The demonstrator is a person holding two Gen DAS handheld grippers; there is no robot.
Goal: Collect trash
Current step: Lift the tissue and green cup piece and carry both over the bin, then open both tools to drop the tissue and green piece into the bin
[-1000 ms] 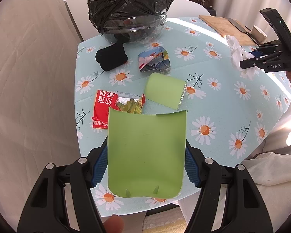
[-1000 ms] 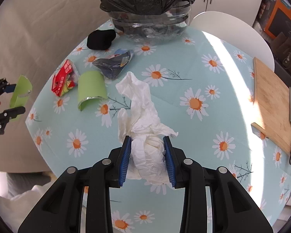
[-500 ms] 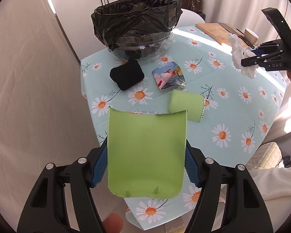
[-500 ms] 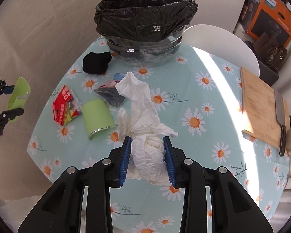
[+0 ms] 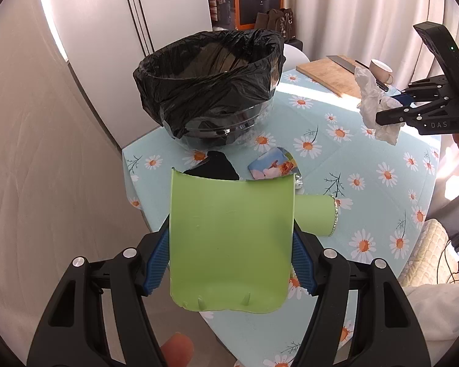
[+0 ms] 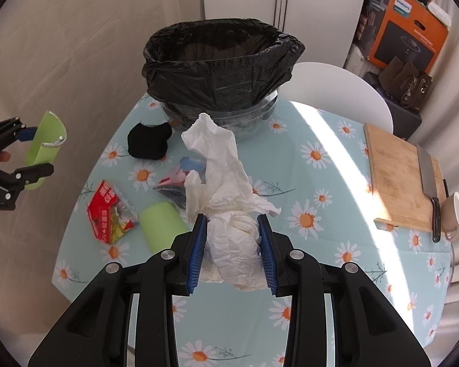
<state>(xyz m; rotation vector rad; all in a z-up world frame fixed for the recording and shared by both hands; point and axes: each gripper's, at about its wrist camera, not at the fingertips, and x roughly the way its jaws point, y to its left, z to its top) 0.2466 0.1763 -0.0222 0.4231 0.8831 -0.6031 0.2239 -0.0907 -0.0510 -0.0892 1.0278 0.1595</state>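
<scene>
Left gripper (image 5: 230, 258) fingers clamp a smooth, curved green sheet (image 5: 231, 238) above the near counter (image 5: 367, 159) edge. Right gripper (image 6: 232, 255) fingers pinch crumpled white tissue (image 6: 226, 202). Far: bin lined with glossy black bag (image 6: 222, 64); between lie a green cylinder (image 6: 162, 224), red wrapper (image 6: 110, 214), black wad (image 6: 148, 140).

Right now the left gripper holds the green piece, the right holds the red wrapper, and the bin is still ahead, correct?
Not quite. The right gripper holds the white tissue, as the right wrist view shows; the red wrapper lies on the table. The rest stands: left gripper on green piece, bin ahead.
</scene>
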